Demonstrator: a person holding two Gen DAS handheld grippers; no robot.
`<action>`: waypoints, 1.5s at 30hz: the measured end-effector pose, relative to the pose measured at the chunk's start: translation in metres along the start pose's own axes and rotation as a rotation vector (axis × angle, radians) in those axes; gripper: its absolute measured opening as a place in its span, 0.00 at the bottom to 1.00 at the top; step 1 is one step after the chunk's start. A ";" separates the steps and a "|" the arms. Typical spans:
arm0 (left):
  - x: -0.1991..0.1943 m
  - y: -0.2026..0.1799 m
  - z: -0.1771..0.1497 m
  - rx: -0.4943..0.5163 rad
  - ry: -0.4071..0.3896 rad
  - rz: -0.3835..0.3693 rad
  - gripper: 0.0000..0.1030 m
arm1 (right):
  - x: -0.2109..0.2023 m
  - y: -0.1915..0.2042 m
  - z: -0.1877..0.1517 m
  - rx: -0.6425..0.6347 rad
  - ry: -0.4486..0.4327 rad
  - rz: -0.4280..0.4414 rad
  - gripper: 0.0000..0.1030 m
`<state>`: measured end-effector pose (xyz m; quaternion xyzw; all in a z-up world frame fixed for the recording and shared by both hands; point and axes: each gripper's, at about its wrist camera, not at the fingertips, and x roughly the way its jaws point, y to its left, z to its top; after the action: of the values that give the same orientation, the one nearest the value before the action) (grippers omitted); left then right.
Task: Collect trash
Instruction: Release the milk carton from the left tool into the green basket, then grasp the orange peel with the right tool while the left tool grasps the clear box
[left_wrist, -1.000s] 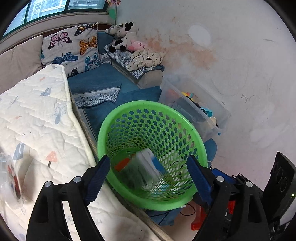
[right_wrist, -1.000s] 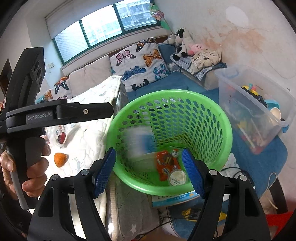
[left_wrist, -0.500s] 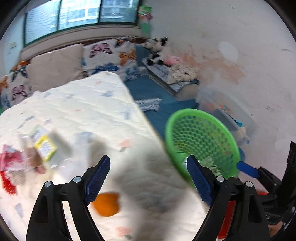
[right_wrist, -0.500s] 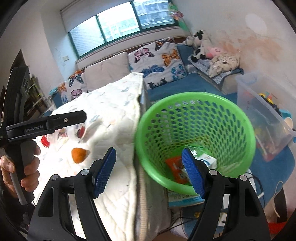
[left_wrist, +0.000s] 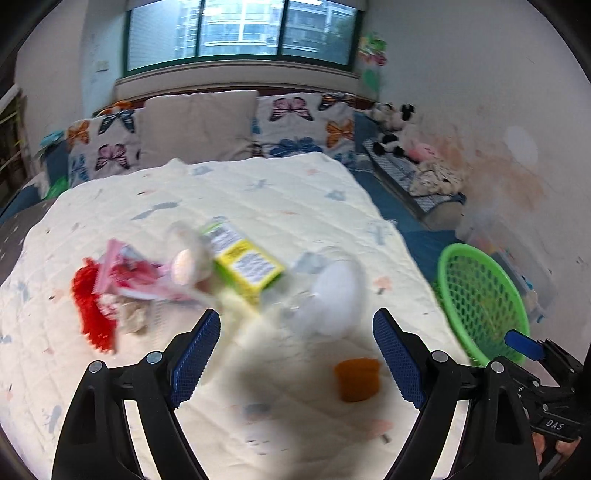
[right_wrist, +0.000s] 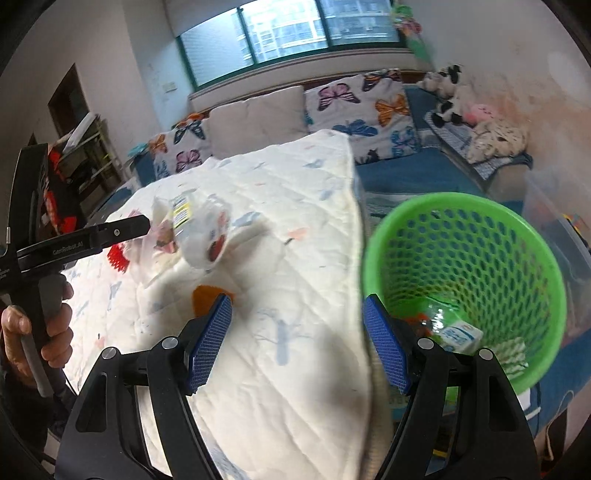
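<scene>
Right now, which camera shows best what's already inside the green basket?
The right wrist view: it looks down into the green basket, showing a white-blue carton and an orange wrapper. The left wrist view shows only its rim and mesh side at the edge.

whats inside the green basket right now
In the green basket, right wrist view shows a white-and-blue carton, something orange and a striped piece at the bottom. The right gripper finger hides part of the floor.
</scene>
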<state>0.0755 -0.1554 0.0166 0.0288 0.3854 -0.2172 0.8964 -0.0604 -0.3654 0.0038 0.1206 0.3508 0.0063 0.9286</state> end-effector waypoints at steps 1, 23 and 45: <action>0.000 0.007 -0.002 -0.010 0.001 0.008 0.79 | 0.003 0.004 0.000 -0.005 0.005 0.004 0.72; 0.008 0.086 -0.037 -0.103 0.051 0.074 0.79 | 0.074 0.077 -0.009 -0.100 0.143 0.075 0.72; 0.046 0.070 -0.036 0.031 0.086 0.070 0.50 | 0.107 0.080 -0.015 -0.087 0.177 0.026 0.40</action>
<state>0.1076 -0.1007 -0.0495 0.0653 0.4187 -0.1900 0.8856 0.0164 -0.2741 -0.0580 0.0835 0.4293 0.0441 0.8982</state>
